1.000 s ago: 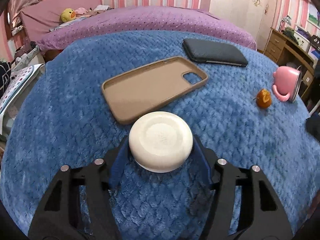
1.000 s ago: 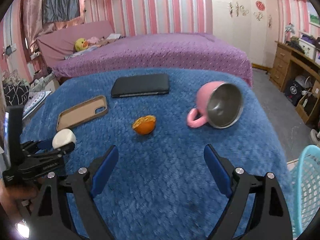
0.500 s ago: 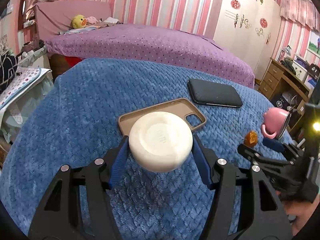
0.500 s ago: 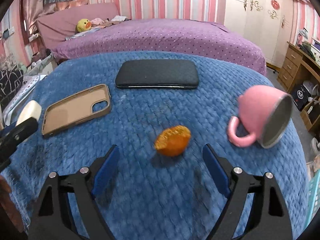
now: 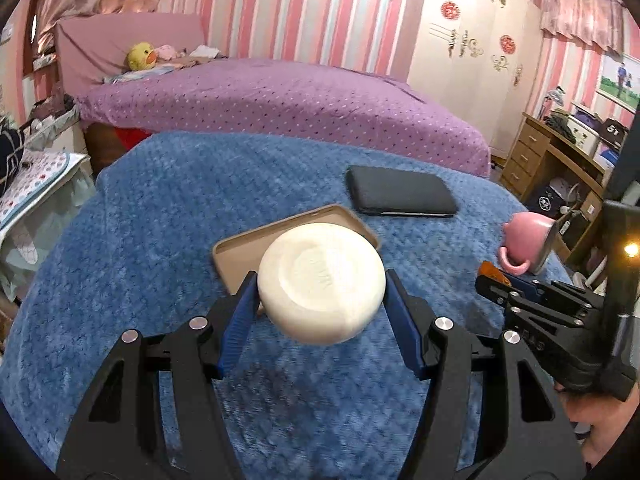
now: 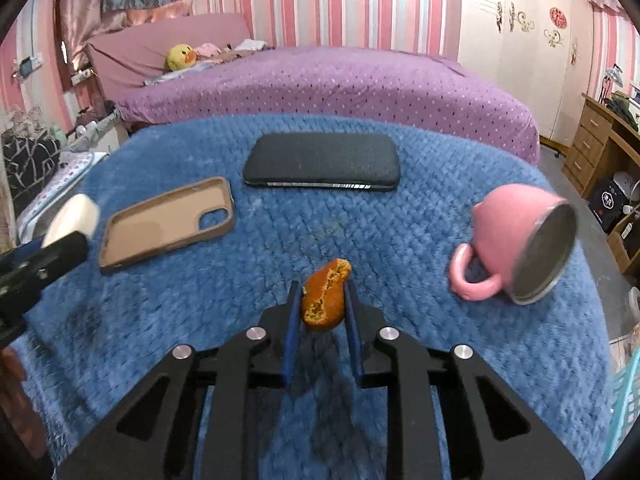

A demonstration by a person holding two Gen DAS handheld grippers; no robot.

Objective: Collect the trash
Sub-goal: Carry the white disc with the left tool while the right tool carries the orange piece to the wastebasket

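**Both Grippers Loaded Over the Blue Blanket**

While the left gripper (image 5: 322,300) clamps its blue pads on the round, cream-white soap-like puck (image 5: 321,283), lifted clear of the fuzzy blue quilted blanket (image 5: 160,220), the right gripper (image 6: 322,304) pinches the crumpled orange peel scrap (image 6: 325,299) tight (raised too). Behind lie the tan silicone phone case (image 6: 166,224), the black textured wallet-style case (image 6: 322,166) and the tipped-over pink mug (image 6: 516,248).

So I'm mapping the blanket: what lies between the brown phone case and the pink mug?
In the right wrist view, only bare blue blanket lies between the phone case and the mug.
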